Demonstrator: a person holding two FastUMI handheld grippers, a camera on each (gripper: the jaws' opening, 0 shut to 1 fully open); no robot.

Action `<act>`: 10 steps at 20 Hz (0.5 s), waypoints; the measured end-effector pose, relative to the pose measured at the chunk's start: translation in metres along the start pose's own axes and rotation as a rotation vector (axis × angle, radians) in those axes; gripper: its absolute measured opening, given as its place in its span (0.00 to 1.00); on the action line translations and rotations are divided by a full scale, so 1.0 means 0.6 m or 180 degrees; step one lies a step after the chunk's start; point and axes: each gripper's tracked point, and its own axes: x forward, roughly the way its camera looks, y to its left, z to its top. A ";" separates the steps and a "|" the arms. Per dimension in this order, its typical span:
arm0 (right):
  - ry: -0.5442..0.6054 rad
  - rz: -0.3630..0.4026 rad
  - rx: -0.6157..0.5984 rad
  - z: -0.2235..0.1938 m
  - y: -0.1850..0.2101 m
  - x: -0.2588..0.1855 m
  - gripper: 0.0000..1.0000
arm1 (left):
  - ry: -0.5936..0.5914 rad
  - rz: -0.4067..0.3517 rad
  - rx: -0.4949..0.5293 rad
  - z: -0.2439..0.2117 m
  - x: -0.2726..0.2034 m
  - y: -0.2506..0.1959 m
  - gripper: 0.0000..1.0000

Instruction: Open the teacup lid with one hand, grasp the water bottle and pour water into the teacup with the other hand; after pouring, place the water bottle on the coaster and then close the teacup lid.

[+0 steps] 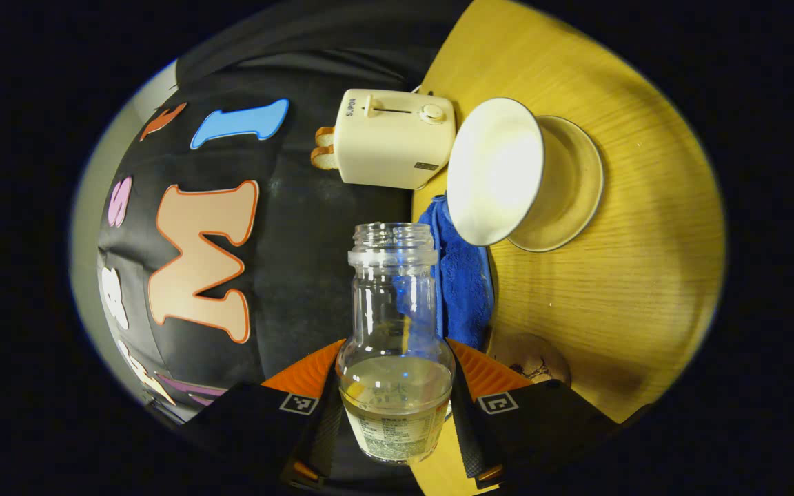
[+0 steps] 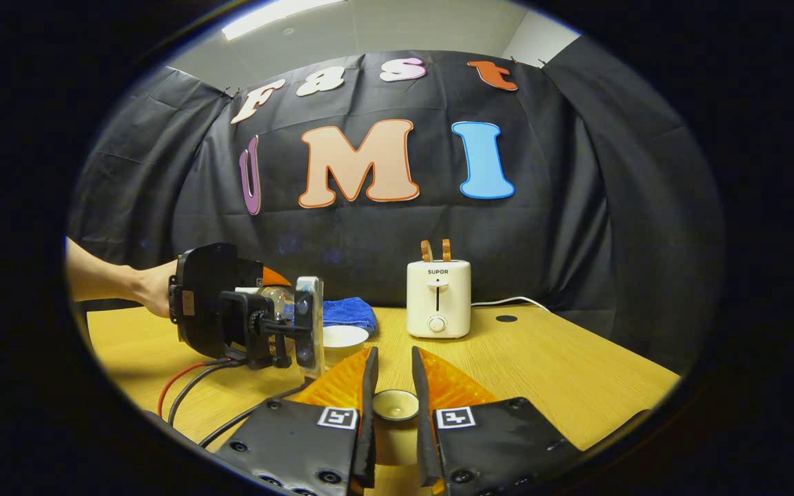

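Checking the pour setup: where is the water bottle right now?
In the left gripper view, the water bottle is clamped in the left gripper, tipped sideways near the blue cloth and teacup.

left gripper view: rolled sideways, close above table (image 1: pixel 631 275), facing toaster (image 1: pixel 393 138) and booth wall. right gripper view: level, low over table, facing same toaster, farther back. Shared: toaster, teacup (image 1: pixel 500 172).

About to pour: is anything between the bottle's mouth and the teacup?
Nothing visible does. The teacup stands open, with its lid held in the right gripper. The blue cloth lies beside the teacup, not across the water bottle's way.
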 end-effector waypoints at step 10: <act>-0.0002 0.0004 0.0000 0.001 -0.002 0.001 0.27 | 0.0077 -0.0147 0.0667 -0.002 -0.008 0.003 0.69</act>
